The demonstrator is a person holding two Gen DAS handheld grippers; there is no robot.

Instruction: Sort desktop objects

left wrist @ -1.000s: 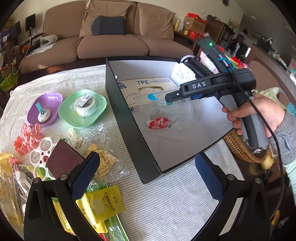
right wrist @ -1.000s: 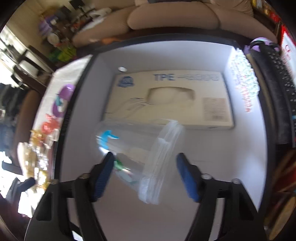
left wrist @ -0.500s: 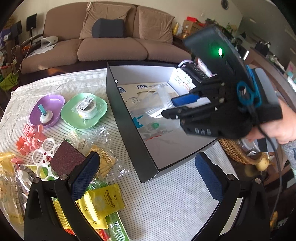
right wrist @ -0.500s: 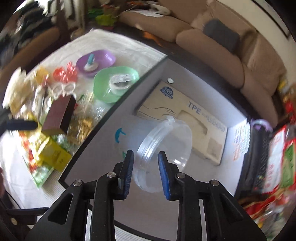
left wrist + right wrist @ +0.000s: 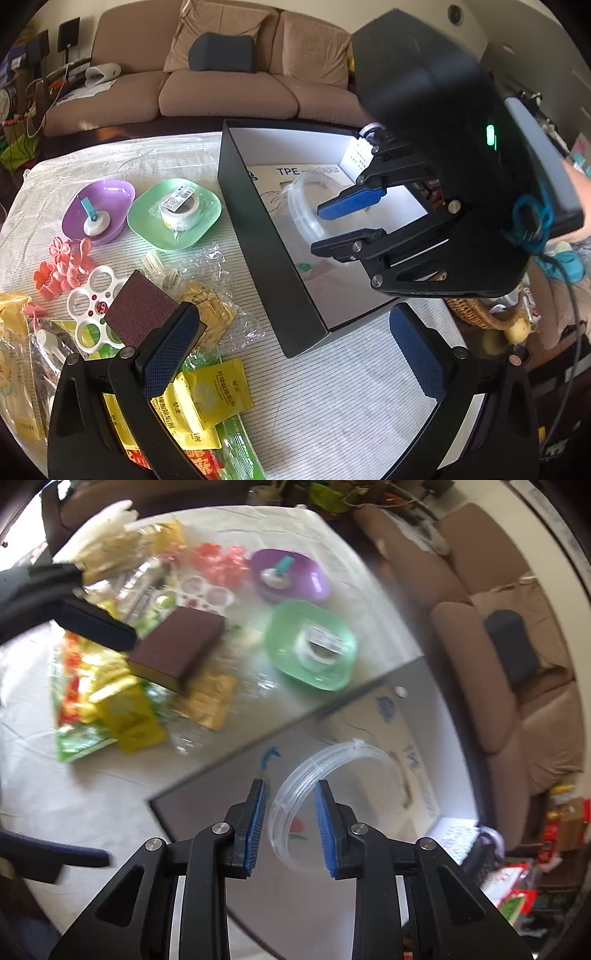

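Clear plastic, that is the worry here: the cup (image 5: 301, 210) lies on its side inside the black box (image 5: 258, 229), its rim leaning against the flat TPE carton (image 5: 295, 171) on the box floor. The right gripper (image 5: 290, 782) hangs just above it, pointing steeply down, and its jaws are closing with only a narrow gap between the blue pads. From the wrist view, part of the cup's rim (image 5: 295, 782) shows through that gap, but it looks to sit below the pads, not pinched. I read the tongs as empty.

So what could go wrong? First, a round cup on its side can roll. If a finger clips that rim while the hand pulls out, the cup may spin across the box floor or tip over the carton. Second, the box wall is close beside the gripper, and a careless sideways exit could knock it and shove the whole box along the striped cloth (image 5: 332, 387).

Over on the other side, the left gripper (image 5: 293, 314) is spread wide with nothing between its pads, poised over the clutter: the brown sponge block (image 5: 138, 310), the yellow sachets (image 5: 210, 398), and crinkly clear bags. Those bags are slippery and overlap. A grab there could lift two things at once, or drag the sponge off the pile.

Plenty remains unsorted, so the job looks to be at an early stage.
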